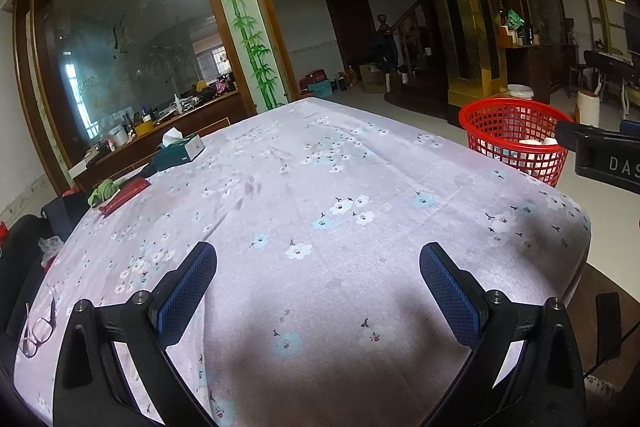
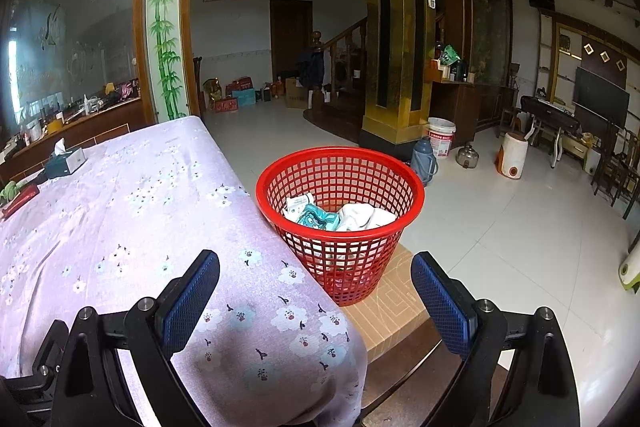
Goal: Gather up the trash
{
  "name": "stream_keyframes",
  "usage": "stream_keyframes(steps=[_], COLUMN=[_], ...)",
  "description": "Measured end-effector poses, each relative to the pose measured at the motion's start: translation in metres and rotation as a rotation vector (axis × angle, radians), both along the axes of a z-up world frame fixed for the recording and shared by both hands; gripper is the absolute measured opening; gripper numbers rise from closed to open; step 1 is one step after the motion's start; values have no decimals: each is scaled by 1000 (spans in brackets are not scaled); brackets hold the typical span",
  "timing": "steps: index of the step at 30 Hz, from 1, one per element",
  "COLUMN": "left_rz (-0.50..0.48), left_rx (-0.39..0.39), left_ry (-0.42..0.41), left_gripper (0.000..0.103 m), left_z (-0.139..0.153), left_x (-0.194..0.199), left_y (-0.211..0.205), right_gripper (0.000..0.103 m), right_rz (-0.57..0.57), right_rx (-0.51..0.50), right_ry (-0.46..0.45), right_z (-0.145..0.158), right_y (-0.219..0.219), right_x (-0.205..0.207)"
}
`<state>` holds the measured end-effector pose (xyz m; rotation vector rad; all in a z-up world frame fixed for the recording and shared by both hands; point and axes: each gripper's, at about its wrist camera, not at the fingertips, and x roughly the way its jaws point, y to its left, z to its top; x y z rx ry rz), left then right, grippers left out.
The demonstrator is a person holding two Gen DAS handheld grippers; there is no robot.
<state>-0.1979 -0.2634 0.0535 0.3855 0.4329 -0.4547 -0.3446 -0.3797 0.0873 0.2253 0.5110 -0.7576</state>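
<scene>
Your left gripper [image 1: 318, 291] hangs over the near part of the tabletop [image 1: 320, 187], its blue-padded fingers [image 1: 184, 291] spread wide with nothing between them. Your right gripper [image 2: 316, 299] is just as wide open and empty, straddling the tabletop's right corner above the tan box [image 2: 384, 311] beside it. On that box, touching the floral cloth's edge, stands the red basket [image 2: 340, 163]; inside it lie a teal wrapper [image 2: 316, 219], a white printed packet [image 2: 296, 205] and crumpled white paper [image 2: 366, 217]. At the far left of the tabletop you have a tissue box [image 1: 180, 149], a red packet [image 1: 126, 193] with a green scrap [image 1: 102, 190] beside it, and glasses [image 1: 38, 331] near the left edge.
</scene>
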Motion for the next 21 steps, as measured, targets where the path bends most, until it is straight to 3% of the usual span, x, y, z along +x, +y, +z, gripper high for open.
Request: stream_keyframes(steps=[21], left_rz=[-3], left_rx=[-6], left_ry=[4], left_gripper=[101], left_z=[-1], left_x=[0], left_y=[0], right_gripper=[98], right_rz=[2], right_rx=[4], right_ry=[6], right_z=[0], right_y=[0], right_x=[1])
